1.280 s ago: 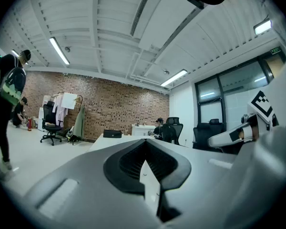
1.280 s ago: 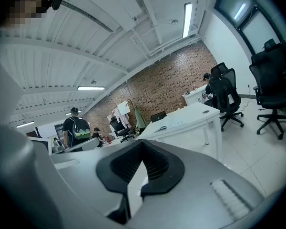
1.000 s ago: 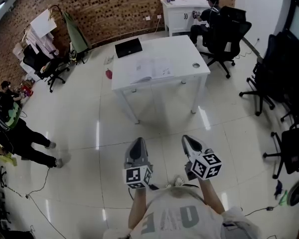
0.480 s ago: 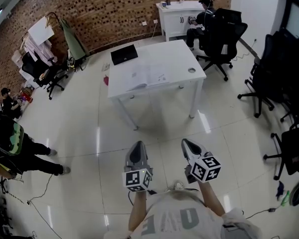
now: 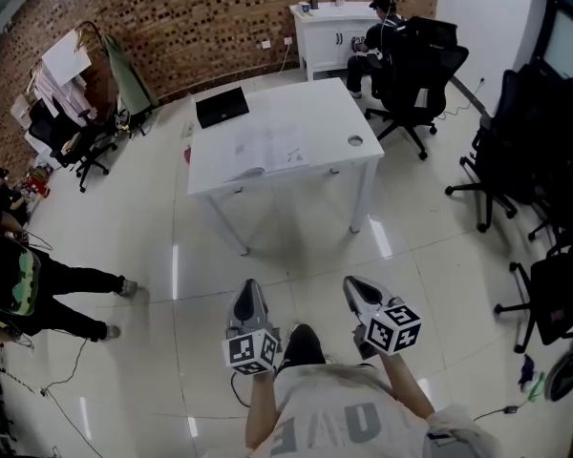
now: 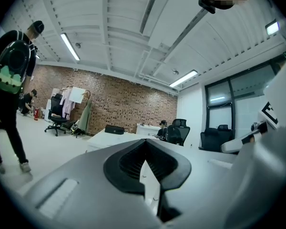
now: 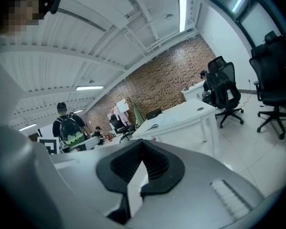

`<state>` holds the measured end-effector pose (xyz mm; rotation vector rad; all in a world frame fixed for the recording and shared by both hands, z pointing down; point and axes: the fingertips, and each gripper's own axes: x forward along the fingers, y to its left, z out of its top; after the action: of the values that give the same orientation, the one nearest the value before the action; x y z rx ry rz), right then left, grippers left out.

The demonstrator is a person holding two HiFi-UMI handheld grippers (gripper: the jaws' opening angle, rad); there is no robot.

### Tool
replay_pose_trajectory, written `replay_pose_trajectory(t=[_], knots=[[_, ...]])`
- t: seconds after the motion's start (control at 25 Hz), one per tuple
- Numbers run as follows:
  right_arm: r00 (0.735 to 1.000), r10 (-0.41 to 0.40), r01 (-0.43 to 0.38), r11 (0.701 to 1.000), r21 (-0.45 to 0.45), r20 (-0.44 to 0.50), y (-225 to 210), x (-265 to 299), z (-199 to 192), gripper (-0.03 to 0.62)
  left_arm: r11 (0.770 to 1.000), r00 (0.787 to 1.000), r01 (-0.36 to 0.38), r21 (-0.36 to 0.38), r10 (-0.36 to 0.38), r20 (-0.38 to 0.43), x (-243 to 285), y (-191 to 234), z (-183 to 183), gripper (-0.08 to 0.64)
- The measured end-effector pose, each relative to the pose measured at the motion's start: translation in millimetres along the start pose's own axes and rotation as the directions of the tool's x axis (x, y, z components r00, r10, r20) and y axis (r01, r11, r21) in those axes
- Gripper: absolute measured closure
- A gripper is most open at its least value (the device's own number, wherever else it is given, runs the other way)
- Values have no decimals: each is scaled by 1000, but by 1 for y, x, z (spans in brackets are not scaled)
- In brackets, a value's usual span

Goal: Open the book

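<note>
Getting to the counter (image 5: 315, 113) is the step in hand, by my reading. Head view: the book (image 5: 265, 151) lies flat near the counter's front edge, beside a black laptop (image 5: 222, 106), well apart from the left gripper (image 5: 249, 292) and right gripper (image 5: 355, 289) held by the body. Its long axis runs along that front edge; where the spine lies I cannot tell. Left gripper view: fingers (image 6: 124, 166) pressed together, nothing between. Right gripper view: fingers (image 7: 157, 173) likewise closed and empty, with the book (image 7: 154, 125) far ahead. Best to arrive square to the front edge and part the fingers before reaching.
</note>
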<state>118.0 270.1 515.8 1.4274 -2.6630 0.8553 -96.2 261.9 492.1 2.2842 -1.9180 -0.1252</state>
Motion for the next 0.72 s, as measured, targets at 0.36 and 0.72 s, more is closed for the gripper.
replay_pose_trajectory(t=[0.36, 0.72], knots=[[999, -17, 18, 1000, 10, -33, -49, 92, 21, 588, 998, 998, 57, -21, -57, -17, 100, 12, -14, 540], [998, -51, 51, 998, -20, -28, -91, 244, 104, 588, 992, 991, 124, -8, -124, -56, 273, 66, 2, 540]])
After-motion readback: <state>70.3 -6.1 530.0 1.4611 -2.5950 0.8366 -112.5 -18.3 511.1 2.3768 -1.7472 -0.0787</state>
